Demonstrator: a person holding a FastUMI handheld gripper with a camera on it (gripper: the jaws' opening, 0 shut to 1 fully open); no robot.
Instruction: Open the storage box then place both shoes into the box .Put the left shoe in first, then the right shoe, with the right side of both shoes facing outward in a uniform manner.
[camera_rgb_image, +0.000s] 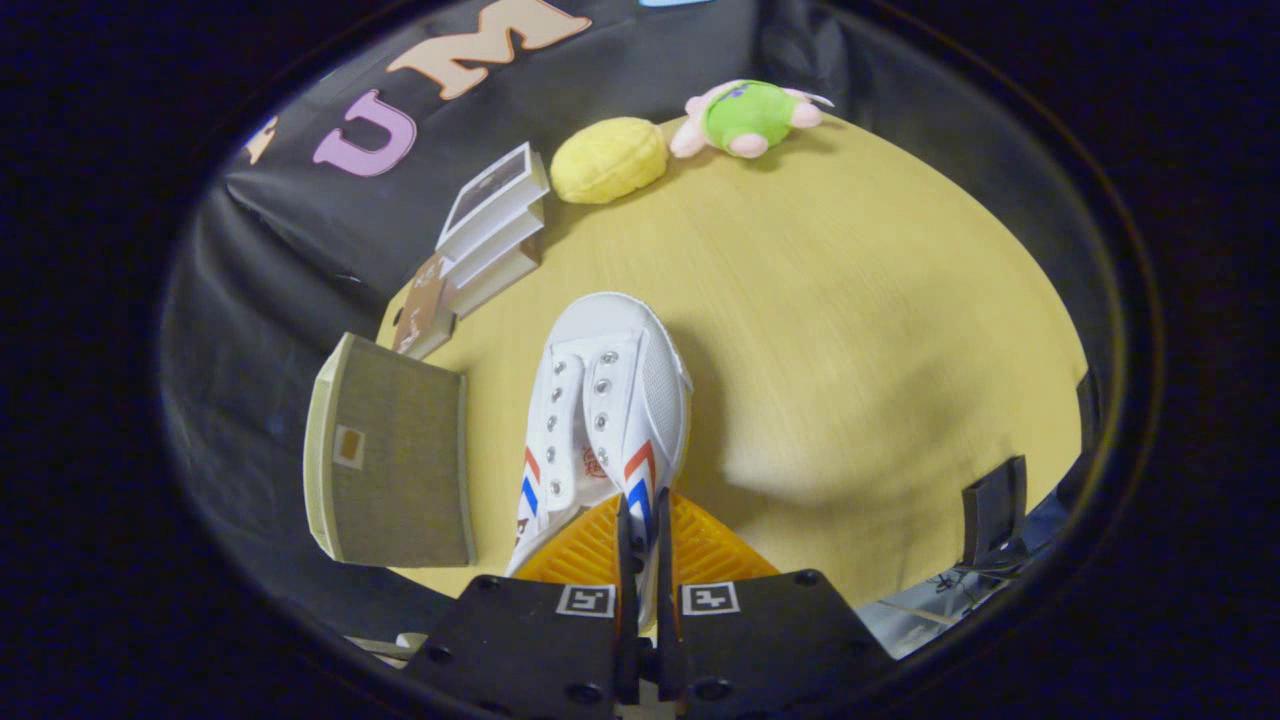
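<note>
Yellow wood made up the round table (850, 330), with black cloth hanging as the wall behind it. We counted one shoe (600, 410) in sight, white with red and blue stripes and empty eyelets, its toe pointing away from us. Our gripper (640, 545) had its two orange fingers (700, 545) drawn nearly together, pinching the shoe's side wall at the heel end, one finger inside the opening and one outside. The shoe seemed lifted, throwing a soft shadow on the table to its right, though we could not tell for sure whether it was clear of the wood.

One storage box (390, 455), olive cloth with pale edges, sat just left of the shoe and the fingers; we could not tell if it was open. Beyond it lay one stack of books (490, 235) with a brown card leaning on it. Farther ahead sat one yellow plush toy (608, 160) and one green and pink plush toy (750, 117), well apart from the shoe. Nothing lay between the shoe and the box.
</note>
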